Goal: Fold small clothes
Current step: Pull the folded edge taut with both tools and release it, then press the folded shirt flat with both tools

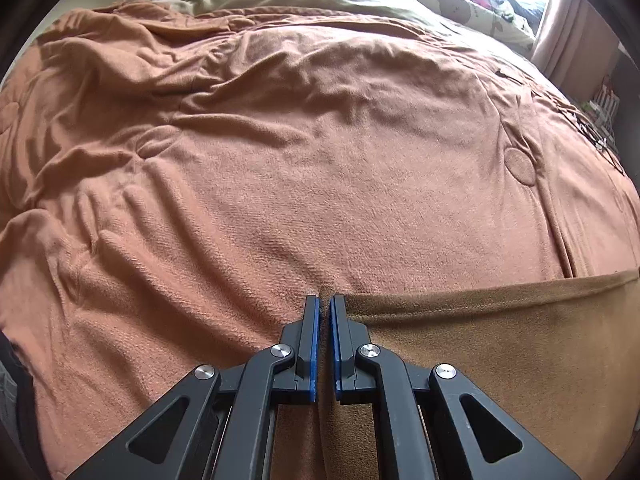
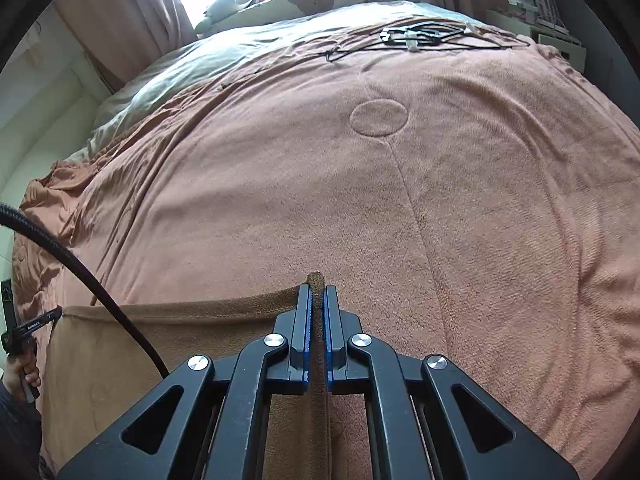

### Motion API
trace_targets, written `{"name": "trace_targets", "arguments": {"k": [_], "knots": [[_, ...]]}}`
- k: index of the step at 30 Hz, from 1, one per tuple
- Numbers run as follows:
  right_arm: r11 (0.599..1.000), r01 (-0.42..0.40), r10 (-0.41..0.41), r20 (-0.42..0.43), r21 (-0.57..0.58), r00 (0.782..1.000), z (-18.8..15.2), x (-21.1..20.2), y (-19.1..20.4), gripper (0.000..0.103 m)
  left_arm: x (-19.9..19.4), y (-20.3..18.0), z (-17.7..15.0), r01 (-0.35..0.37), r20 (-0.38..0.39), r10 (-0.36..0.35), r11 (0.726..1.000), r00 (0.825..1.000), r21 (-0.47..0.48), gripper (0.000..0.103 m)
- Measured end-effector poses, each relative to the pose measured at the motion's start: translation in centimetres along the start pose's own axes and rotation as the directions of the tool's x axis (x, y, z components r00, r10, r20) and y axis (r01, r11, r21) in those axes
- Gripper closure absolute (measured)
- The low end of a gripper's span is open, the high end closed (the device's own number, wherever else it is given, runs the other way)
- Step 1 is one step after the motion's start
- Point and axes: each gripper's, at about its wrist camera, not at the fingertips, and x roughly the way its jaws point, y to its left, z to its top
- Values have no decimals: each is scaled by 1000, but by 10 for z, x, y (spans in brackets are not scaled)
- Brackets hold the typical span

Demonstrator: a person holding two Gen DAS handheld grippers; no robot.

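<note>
Fig. legend, both wrist views. I held the left claw (image 1: 324, 300) and right claw (image 2: 316, 290) low over the bed (image 1: 280, 184), each w/ jaws drawn narrow and pinched on one corner of a brown cloth (image 1: 500, 340); a nub of fabric stuck out past the tips in each view. I couldn't tell what kind of garment it was, only that it was a tan, fleecy piece.

Progress, as I judged it: early to mid. The cloth's top edge ran taut and about straight between my two claws, so it was spread, not bunched. No finished crease was visible; whether the hanging/lower part was already doubled stayed hidden under the claw frames. Left to do, prob.: carry the edge over, lay it down, repeat.

Orientation: the visible long axis lay left–right across the near side of the bed, along the gripped edge. The rest of the cloth fell toward me.

A black cable (image 2: 80, 280) crossed the right view; black hangers (image 2: 420, 36) lay at the far side, well apart.
</note>
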Motion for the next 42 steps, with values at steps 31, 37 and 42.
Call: {"name": "trace_targets", "arguments": {"k": [31, 37, 42], "knots": [[1000, -18, 17, -59, -22, 998, -49, -48, 11, 65, -34, -36, -50, 59, -36, -57, 997, 998, 44, 91], [998, 24, -27, -68, -51, 997, -46, -33, 20, 73, -20, -36, -48, 44, -28, -43, 998, 999, 40, 91], [984, 155, -161, -64, -91, 985, -48, -21, 26, 76, -18, -39, -45, 24, -41, -22, 999, 999, 49, 91]]}}
